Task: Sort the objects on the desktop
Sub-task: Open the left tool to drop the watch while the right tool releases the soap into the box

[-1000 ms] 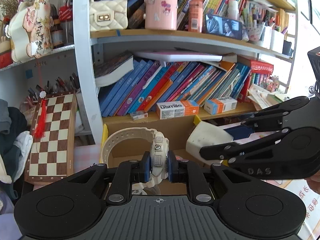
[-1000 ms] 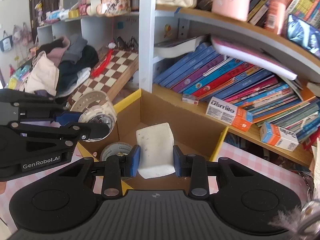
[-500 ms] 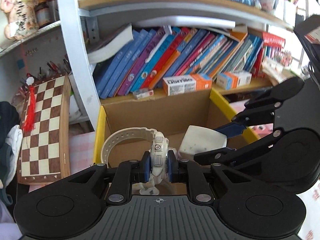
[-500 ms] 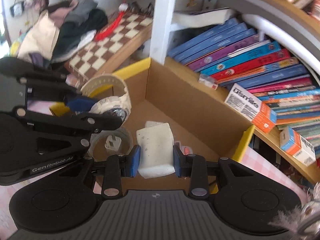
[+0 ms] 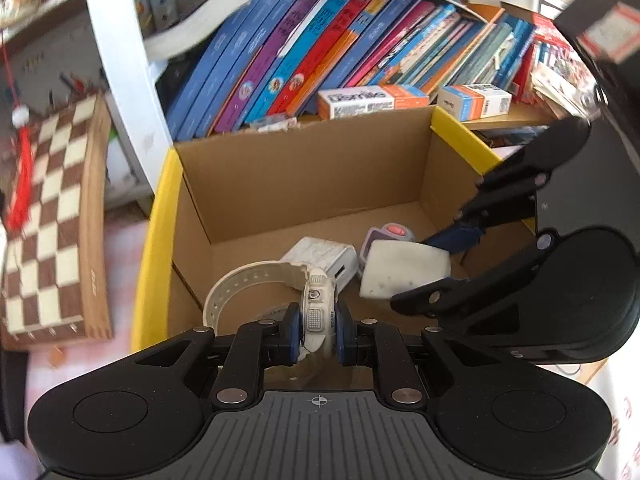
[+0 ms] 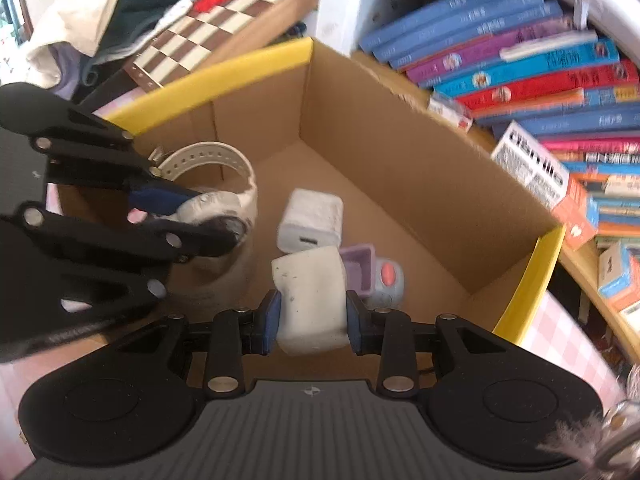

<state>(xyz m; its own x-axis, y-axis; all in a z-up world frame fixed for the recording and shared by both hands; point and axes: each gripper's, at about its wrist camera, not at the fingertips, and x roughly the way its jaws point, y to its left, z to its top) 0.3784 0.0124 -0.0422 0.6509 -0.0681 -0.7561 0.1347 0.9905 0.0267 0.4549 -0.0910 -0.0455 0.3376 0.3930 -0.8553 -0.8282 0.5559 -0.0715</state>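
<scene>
My left gripper (image 5: 317, 334) is shut on a cream wristwatch (image 5: 316, 300), its strap looping off to the left. It hangs inside an open cardboard box (image 5: 304, 176) with yellow flap edges. The right gripper (image 6: 312, 320) is shut on a white eraser block (image 6: 310, 294), also held over the box floor. In the left wrist view that eraser (image 5: 402, 270) shows at the right, and in the right wrist view the watch (image 6: 218, 184) shows at the left. On the box floor lie a white charger plug (image 6: 312, 218) and a small purple gadget (image 6: 370, 274) with a red button.
A bookshelf with leaning books (image 5: 320, 48) stands right behind the box, with small cartons (image 5: 372, 100) on its ledge. A chessboard (image 5: 52, 216) leans at the left. Clothes and a cloth bag (image 6: 80, 12) are piled beyond it. Pink checked cloth (image 6: 568, 336) covers the desk.
Both grippers have sunk and tilted down into the box, still holding the watch and the eraser. The box floor with the charger and purple gadget has come into view.
</scene>
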